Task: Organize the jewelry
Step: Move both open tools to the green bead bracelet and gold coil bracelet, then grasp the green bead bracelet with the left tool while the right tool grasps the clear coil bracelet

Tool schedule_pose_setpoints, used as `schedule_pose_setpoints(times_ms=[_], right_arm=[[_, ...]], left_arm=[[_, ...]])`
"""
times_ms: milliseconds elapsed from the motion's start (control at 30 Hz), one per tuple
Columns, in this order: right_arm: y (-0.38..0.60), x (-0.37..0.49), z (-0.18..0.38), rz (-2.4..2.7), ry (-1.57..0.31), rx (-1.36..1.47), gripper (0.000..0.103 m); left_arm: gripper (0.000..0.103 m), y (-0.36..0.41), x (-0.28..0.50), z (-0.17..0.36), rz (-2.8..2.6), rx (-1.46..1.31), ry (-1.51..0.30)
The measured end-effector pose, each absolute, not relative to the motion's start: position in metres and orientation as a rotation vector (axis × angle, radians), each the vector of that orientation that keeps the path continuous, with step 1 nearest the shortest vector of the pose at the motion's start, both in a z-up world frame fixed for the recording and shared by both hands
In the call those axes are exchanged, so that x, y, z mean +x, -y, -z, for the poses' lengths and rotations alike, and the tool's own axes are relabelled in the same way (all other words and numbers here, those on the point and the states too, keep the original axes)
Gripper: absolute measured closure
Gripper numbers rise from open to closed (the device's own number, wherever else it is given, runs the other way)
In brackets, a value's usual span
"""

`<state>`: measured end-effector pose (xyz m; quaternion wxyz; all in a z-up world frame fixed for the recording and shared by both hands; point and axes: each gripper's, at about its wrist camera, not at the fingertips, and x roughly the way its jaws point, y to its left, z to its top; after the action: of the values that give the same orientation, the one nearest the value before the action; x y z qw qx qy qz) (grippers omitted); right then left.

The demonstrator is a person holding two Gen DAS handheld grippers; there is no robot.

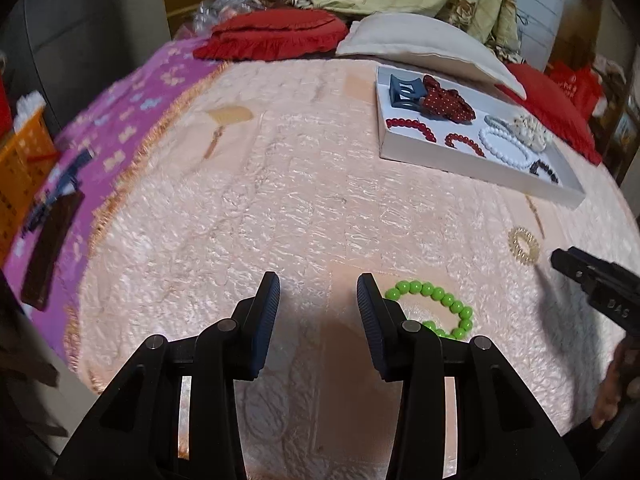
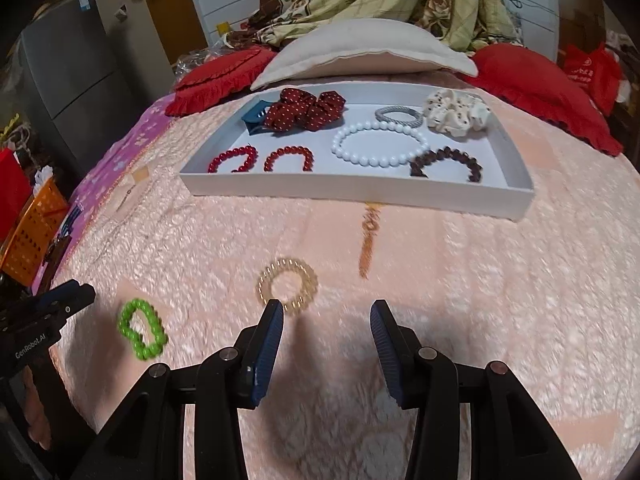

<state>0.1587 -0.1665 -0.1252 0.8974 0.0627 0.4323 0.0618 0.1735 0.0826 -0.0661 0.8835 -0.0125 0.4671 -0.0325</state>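
We find both grippers — left gripper and right gripper — spread wide and empty over the pink bedspread, where the green bead bracelet beside the left looks light, slippery — best pinched across one beaded side.

We see a shallow white tray lying flat on the bed at twelve o'clock in the right wrist view. Inside it lie two red bead bracelets, a white bead bracelet, a dark brown bead bracelet, a grey hair tie, a cream scrunchie, a red dotted scrunchie and a blue claw clip. Outside the tray, a gold coil hair tie lies at six o'clock of it, and a green bead bracelet at seven o'clock.
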Motion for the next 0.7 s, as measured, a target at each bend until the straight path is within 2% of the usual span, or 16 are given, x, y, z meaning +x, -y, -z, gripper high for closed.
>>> schedule_pose_setpoints(times_ms=[267,567,667,700], right_arm=[[0.152,0.181,0.135,-0.137,-0.922,0.08,0.06],[0.145,0.189,0.141,-0.125,-0.926,0.02,0.066],[0.137,0.188,0.142,-0.129,-0.922,-0.022,0.07],[0.133,0.187,0.142,-0.131,-0.918,-0.036,0.075]], left_arm=[[0.063,-0.062,0.18,0.082,0.201,-0.009,-1.008],[0.063,-0.043,0.18,0.096,0.258,0.049,-1.016],[0.063,-0.036,0.177,0.097,0.288,0.058,-1.006],[0.063,-0.033,0.176,0.097,0.298,0.065,-1.004]])
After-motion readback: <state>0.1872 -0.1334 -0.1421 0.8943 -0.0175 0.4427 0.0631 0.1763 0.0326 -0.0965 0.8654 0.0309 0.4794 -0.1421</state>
